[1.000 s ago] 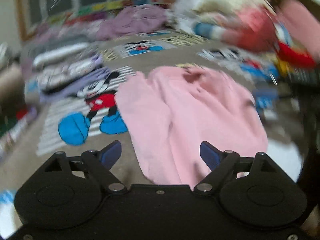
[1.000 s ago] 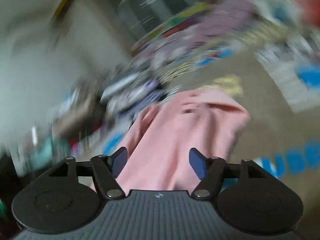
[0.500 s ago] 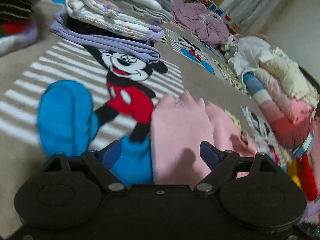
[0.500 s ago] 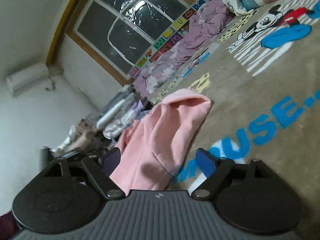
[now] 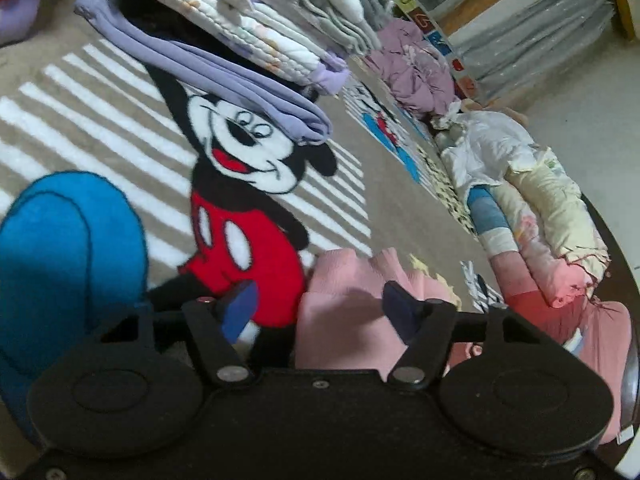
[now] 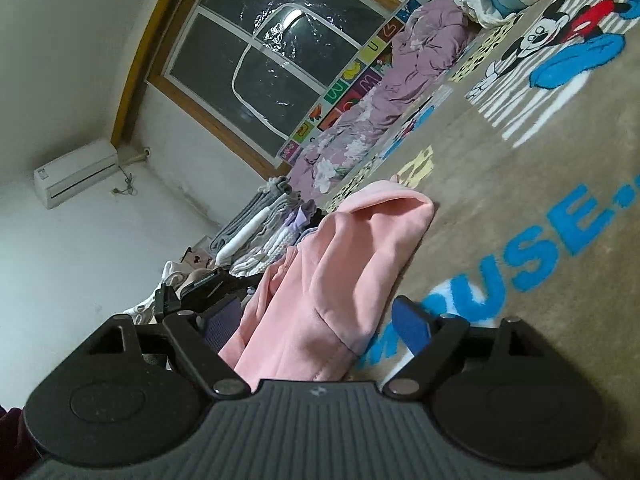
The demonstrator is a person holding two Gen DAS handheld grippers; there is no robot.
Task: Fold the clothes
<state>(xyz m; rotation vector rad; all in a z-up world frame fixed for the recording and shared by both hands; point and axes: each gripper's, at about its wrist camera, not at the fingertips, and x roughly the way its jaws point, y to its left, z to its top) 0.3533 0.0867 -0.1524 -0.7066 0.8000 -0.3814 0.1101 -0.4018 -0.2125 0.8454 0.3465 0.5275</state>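
Pink garment (image 5: pixel 352 312) lies between left tongs (image 5: pixel 318 312), closing, and wide-apart right tongs (image 6: pixel 316 320).

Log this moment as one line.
task: fold clothes | left gripper: jaws closing around pink garment edge | right gripper: open around garment | rug

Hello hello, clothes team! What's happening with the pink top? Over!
Left gripper closing around pink top's edge, not yet pinched. Right gripper open, pink top between its jaws. Folded stack sits clear beyond.

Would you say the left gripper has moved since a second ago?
Yes: the left gripper swung toward the cartoon mouse on the rug, over the pink garment's edge, jaws closing.
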